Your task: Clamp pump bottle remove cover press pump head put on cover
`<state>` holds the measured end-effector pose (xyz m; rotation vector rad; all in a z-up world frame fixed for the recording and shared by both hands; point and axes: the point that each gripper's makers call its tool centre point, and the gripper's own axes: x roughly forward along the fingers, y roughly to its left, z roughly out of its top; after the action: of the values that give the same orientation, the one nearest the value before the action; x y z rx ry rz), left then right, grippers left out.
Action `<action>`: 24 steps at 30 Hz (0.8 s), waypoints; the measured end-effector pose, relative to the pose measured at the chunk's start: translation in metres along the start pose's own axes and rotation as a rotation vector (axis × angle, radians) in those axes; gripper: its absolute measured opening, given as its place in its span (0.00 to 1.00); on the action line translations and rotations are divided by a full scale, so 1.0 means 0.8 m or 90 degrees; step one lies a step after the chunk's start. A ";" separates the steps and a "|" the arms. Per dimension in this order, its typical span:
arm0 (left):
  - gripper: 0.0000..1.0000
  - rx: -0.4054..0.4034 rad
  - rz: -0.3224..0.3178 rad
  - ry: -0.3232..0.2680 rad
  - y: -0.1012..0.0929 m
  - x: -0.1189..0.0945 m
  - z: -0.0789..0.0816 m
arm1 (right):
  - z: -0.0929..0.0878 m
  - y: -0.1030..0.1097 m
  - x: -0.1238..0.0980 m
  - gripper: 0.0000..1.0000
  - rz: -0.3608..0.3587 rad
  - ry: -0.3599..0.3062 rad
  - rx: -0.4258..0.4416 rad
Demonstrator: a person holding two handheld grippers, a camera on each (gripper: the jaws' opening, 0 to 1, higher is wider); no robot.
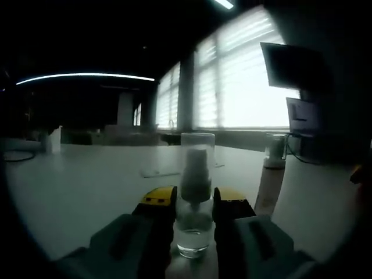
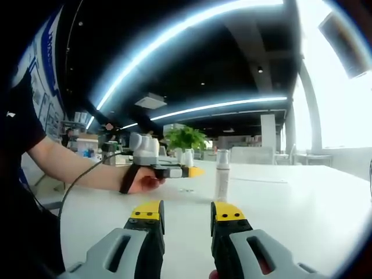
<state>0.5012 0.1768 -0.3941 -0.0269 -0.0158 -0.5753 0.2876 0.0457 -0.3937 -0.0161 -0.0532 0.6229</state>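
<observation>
Table [image 1: 75, 186], wide and pale, carries the work; its bare top gives the bottle a flat, steady base. Windows [image 1: 250, 75] behind throw strong backlight, so detail in the left gripper view is dim.

Bottle [image 1: 194, 224], clear, upright, is seen between the jaws of the left gripper [image 1: 194, 203]. The jaws stand close on either side of its body, apparently pinching it low down; this is judged a clamp, so that the bottle is kept from tipping or turning while the top is worked. In the right gripper view the same bottle [image 2: 222, 174] stands on the table [image 2: 302, 209], with the left gripper [image 2: 187, 172] reaching to it from the person's hand [image 2: 142, 181].

Cover [image 1: 197, 152], clear and cylindrical, is seated over the pump head [image 1: 196, 177]; removal is judged not yet done.

Right gripper [image 2: 186, 216] is held spread, nothing between its jaws, apart from the bottle and aimed toward it, likely in readiness to take the cover.
</observation>
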 end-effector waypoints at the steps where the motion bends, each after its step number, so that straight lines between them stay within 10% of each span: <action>1: 0.16 0.001 -0.002 0.000 -0.001 -0.001 0.000 | 0.000 0.000 0.000 0.27 0.000 0.000 0.000; 24: 0.16 -0.017 -0.051 -0.009 -0.010 -0.026 0.026 | 0.000 0.002 0.000 0.26 0.000 0.001 0.001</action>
<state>0.4791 0.1820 -0.3735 -0.0572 -0.0236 -0.6549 0.2865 0.0471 -0.3940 -0.0158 -0.0511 0.6223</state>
